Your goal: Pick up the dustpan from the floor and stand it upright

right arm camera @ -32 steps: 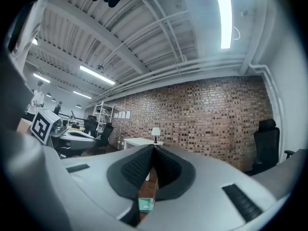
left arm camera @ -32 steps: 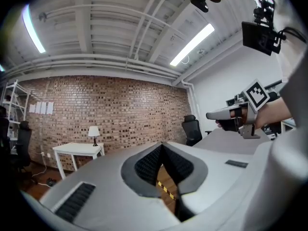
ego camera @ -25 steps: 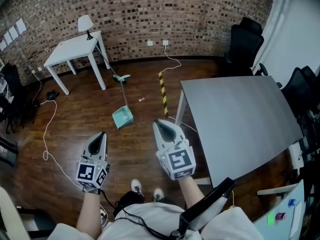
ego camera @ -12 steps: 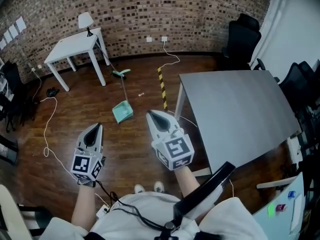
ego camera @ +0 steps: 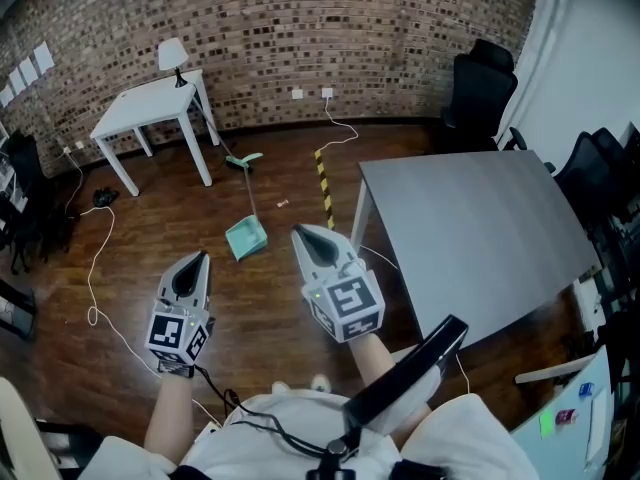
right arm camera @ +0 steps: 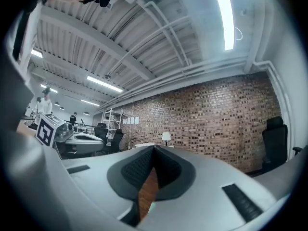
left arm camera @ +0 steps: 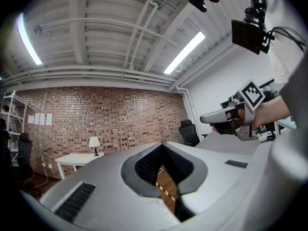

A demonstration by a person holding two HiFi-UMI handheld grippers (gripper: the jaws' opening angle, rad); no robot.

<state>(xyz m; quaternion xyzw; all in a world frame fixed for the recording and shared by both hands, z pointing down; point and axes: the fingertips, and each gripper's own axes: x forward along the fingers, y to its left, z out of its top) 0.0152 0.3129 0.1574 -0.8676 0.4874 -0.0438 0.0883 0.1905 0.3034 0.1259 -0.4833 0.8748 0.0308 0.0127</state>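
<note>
Teal dustpan [ego camera: 246, 236] on wooden floor [ego camera: 150, 230]

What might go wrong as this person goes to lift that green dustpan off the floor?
The white cable lies loose on the floor close by: a trip risk while walking over. The dustpan lies flat with a long thin handle; gripped there, the pan may swing or slip. The left hand-held gripper and right hand-held gripper are both shut, so they must open first.

an office: brick wall [ego camera: 300, 28], grey desk [ego camera: 470, 238], black office chairs [ego camera: 480, 88], strip lights [left arm camera: 184, 52].
</note>
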